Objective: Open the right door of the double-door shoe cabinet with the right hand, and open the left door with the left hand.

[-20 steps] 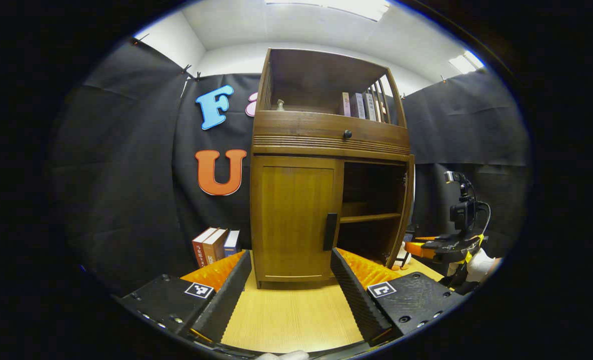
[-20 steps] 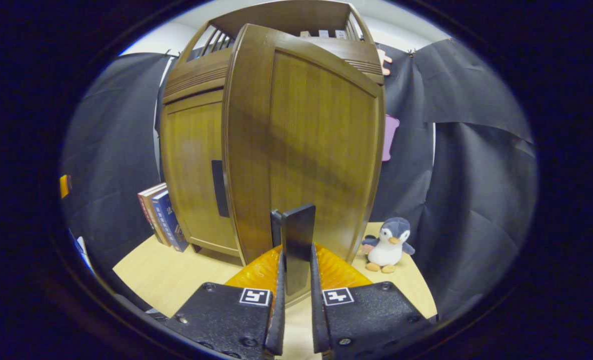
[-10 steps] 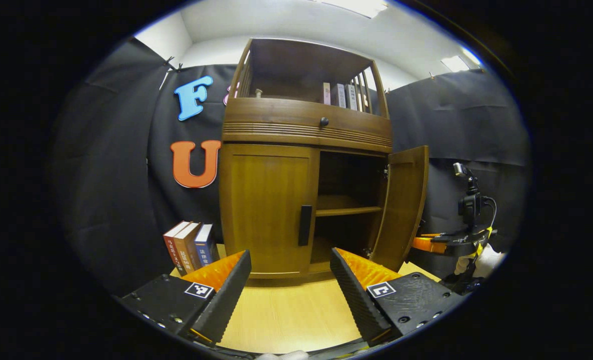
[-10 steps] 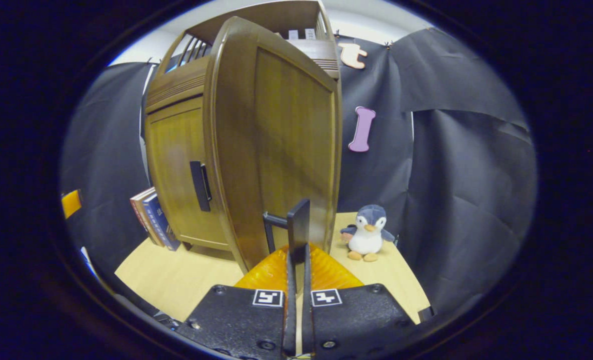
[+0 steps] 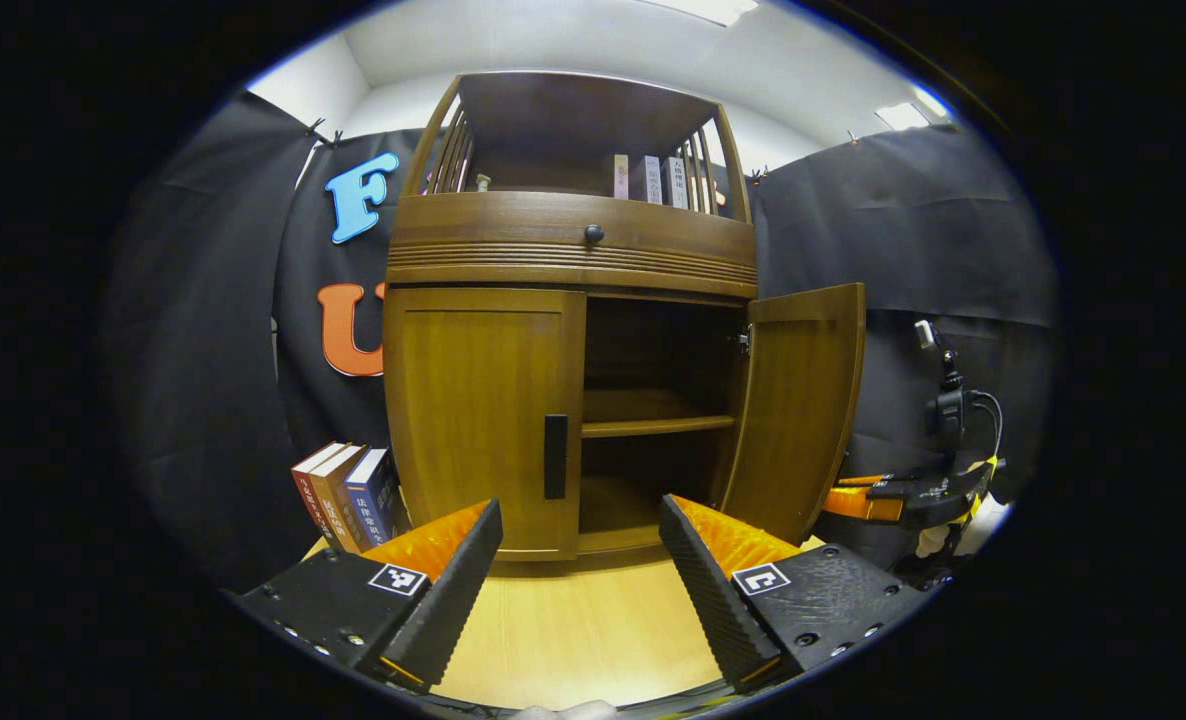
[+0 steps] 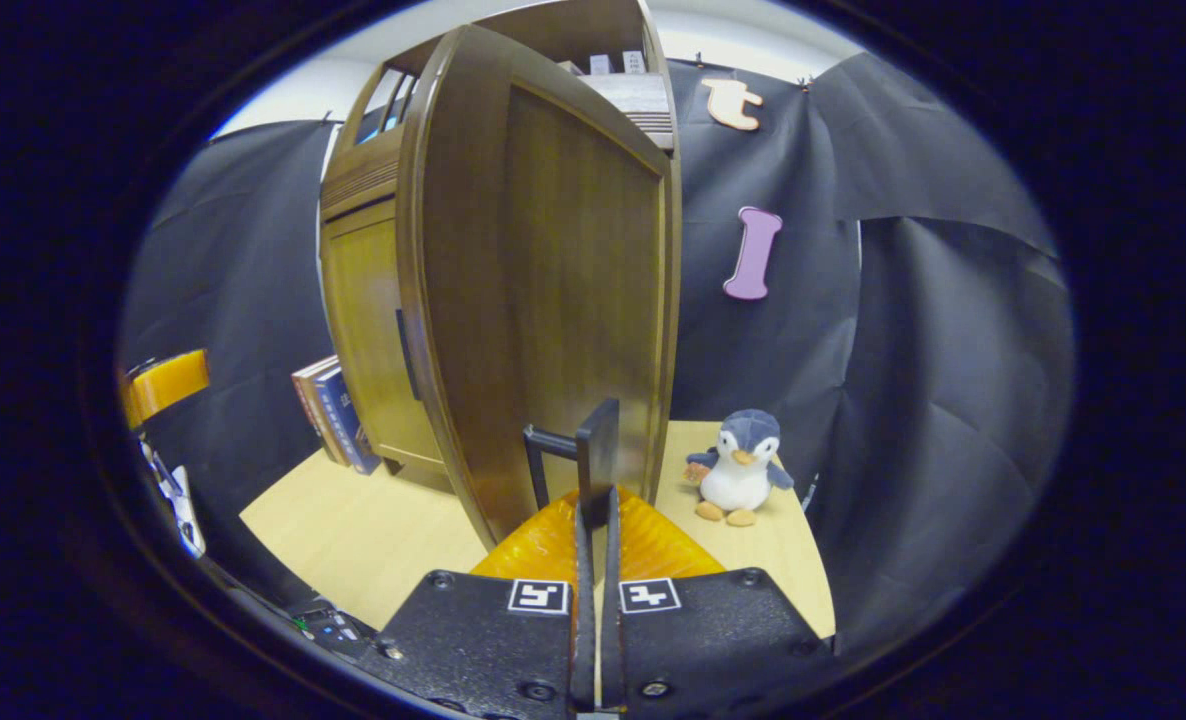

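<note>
The brown wooden shoe cabinet (image 5: 568,250) stands on a light wooden table. Its left door (image 5: 473,420) is closed, with a dark upright handle (image 5: 555,456) at its inner edge. My left gripper (image 5: 578,565) is open, a short way in front of that door and touching nothing. The right door (image 5: 798,410) is swung out, baring the inner shelf (image 5: 653,425). In the right gripper view, this door (image 6: 543,300) stands close ahead, and my right gripper (image 6: 596,520) is shut on its dark handle (image 6: 598,455). The right gripper (image 5: 893,495) also shows beyond the open door.
Three books (image 5: 343,490) lean against the cabinet's left side. A plush penguin (image 6: 738,480) sits on the table (image 6: 353,540) to the right of the open door. More books (image 5: 648,180) stand on the cabinet's top shelf. A drawer with a round knob (image 5: 594,234) sits above the doors.
The right door has swung much wider, pulled by the right gripper on its handle. The left gripper has drawn back from the cabinet and shifted, staying open.
</note>
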Demonstrator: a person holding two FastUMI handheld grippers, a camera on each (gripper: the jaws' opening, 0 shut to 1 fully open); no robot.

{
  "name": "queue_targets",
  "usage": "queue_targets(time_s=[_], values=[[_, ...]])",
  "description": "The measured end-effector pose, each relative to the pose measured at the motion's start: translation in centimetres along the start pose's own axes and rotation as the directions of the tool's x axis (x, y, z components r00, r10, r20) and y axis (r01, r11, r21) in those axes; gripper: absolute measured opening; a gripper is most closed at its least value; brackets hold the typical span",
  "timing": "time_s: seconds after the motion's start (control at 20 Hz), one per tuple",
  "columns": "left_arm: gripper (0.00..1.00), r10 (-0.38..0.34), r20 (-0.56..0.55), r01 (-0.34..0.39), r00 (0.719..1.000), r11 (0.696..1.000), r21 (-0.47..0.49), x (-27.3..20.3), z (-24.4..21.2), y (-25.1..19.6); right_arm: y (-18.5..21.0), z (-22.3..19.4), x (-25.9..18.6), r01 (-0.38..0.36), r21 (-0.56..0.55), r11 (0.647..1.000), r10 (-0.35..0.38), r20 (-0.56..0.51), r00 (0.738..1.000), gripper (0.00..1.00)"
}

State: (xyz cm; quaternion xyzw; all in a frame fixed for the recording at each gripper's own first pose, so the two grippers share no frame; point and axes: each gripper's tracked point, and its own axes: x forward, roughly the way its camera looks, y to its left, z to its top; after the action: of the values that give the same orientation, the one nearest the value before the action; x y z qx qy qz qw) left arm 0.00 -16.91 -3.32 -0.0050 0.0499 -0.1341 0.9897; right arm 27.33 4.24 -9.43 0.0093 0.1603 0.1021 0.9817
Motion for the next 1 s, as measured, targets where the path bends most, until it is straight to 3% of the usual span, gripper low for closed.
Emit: queue_targets(time_s=[0.55,0.8,0.85,0.95,1.0], values=[[0.95,0.167,0.002,-0.167,0.986,0.985,0.036,-1.9,0.6,-9.7,-6.4,0.0,-0.7,-0.237,-0.054,0.970,0.237,-0.014,0.972,0.06],[0.95,0.244,-0.027,-0.244,0.969,0.970,0.013,-4.1,-0.3,-11.6,-9.1,0.1,-0.6,-0.289,-0.068,0.955,0.288,-0.019,0.957,0.05],[1.00,0.260,-0.029,-0.260,0.965,0.965,0.013,-4.6,-0.3,-11.7,-9.5,0.1,-0.6,-0.300,-0.064,0.952,0.299,-0.016,0.954,0.05],[1.00,0.291,-0.030,-0.291,0.956,0.957,0.011,-5.8,-0.1,-12.0,-9.5,0.2,-0.5,-0.324,-0.064,0.944,0.324,-0.009,0.946,0.05],[0.95,0.302,-0.030,-0.301,0.953,0.953,0.010,-6.1,0.2,-12.2,-9.6,0.1,-0.5,-0.331,-0.077,0.940,0.332,-0.008,0.943,0.05]])
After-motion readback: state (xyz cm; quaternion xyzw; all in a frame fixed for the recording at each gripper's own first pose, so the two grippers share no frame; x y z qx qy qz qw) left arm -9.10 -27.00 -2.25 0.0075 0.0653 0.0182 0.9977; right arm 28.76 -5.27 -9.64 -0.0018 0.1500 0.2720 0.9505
